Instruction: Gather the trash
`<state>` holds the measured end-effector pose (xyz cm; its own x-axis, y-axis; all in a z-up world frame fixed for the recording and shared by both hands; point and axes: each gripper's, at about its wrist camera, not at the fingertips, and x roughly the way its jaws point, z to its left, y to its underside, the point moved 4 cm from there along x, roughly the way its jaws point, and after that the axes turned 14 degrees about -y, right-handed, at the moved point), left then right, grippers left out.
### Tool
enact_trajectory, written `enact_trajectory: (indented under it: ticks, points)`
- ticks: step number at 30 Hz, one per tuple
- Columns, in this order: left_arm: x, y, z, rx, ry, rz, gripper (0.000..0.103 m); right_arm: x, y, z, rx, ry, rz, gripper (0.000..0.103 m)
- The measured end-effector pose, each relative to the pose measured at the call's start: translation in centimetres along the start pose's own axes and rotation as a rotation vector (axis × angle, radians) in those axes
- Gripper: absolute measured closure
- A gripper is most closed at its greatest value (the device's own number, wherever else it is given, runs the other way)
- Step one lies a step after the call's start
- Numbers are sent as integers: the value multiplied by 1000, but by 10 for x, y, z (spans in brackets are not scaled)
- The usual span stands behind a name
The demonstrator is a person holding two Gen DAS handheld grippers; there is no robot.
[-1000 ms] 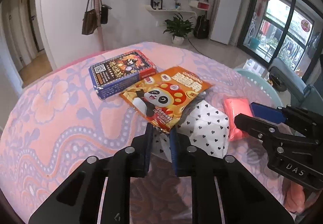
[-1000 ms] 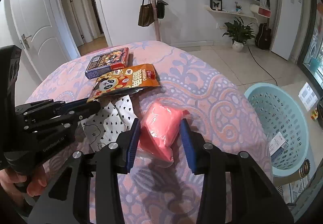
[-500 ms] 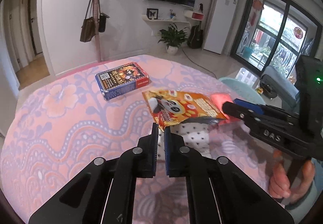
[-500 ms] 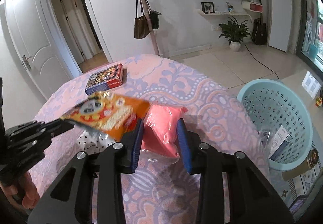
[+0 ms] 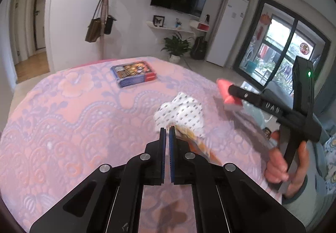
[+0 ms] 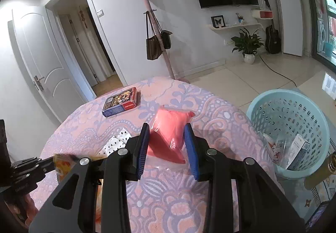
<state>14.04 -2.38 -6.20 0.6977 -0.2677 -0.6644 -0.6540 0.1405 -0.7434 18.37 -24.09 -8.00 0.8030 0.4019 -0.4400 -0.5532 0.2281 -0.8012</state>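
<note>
- Now the left tool (image 5: 167,128) is clamped tight on a corner of the orange printed snack packet (image 5: 199,144), which hangs blurred off its right side, lifted above the table (image 5: 63,128).
- Seen from the right wrist, that same orange packet shows at the far left, pinched at the tip of the left tool.
- Meanwhile the right tool (image 6: 168,130) grips the soft pink plastic-wrapped pouch (image 6: 170,136) between its 2 blue pads (image 6: 145,144); the pouch's long axis runs forward along the fingers, its far end pointing away over the table.
- From the left wrist, the pouch looks raised off the pink and lilac patterned cloth, so both pieces of trash seem to be in the air.
- The pale blue perforated plastic basket (image 6: 260,105) stands on the floor to the right of the table, beyond its edge, with a few packets already in it.
- That basket lies right of the right tool and nearer to it than to the left one, so I judge the pouch goes in first, with a swing rightward and a little down.
- Still on the table are 2 things: the white black-dotted wrapper (image 5: 182,111), just ahead of the left tool, and the blue flat cardboard box (image 5: 134,73), farther back.
</note>
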Motion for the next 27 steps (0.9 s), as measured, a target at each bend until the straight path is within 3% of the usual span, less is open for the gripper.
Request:
enact_trajectory:
  ticks: [9,11,12,14,15,17,19,22,27]
  points:
    - [-13,-5,4,-92,102,-19,103,-20,6,0,-7,13,-8,72]
    - [-15,-6,-1,-78,86,-14,101,-26,7,-2,-2,14,-12,72]
    - [-14,-5,-2,-77,74,-4,94,-29,7,-3,2,15,-14,72]
    - [-4,0,-1,-86,32,42,29,-35,7,-5,10,11,-16,72]
    - [2,5,-1,-112,-9,61,29,-38,8,-6,14,9,-18,72]
    - [11,15,-5,-178,35,113,33,-43,9,-6,17,8,-21,72]
    - [10,21,-13,-240,-4,108,35,-45,11,-8,18,8,-17,72]
    - [8,23,-34,-216,-83,99,31,-47,15,-8,12,17,-8,72]
    - [47,25,-59,-198,-194,258,23,-53,15,-12,22,14,-9,72]
